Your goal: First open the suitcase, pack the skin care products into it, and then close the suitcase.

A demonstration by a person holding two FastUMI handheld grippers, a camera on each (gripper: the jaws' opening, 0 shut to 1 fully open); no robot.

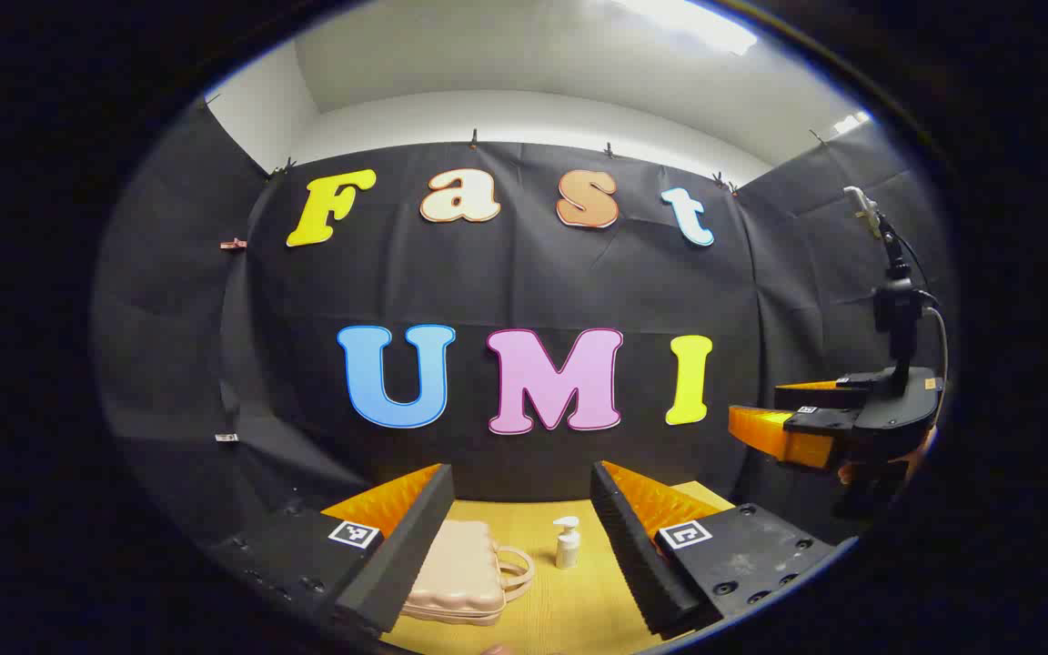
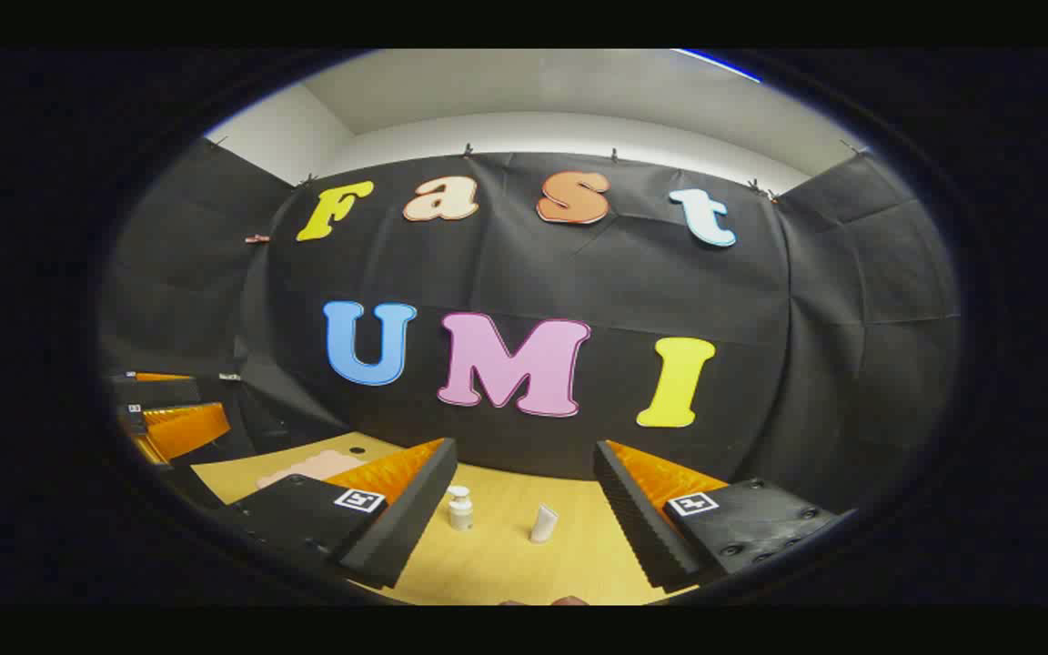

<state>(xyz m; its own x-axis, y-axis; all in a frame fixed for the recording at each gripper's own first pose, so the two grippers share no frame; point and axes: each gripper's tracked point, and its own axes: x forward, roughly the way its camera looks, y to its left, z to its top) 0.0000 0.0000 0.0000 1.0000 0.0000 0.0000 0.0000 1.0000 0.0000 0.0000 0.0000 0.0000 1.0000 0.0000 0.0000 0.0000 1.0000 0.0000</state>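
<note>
The table [image 1: 569, 609] is showing a matt, wood-grain top; the pink suitcase [image 1: 456, 573] is looking like smooth ribbed plastic; the white pump bottle [image 1: 567, 543] is gleaming faintly; ridged finger pads [image 1: 629, 537] are looking foam-like

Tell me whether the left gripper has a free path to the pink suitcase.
Probably yes: the left gripper is open, the closed suitcase lies just ahead on the table, with only the pump bottle beside it.
</note>
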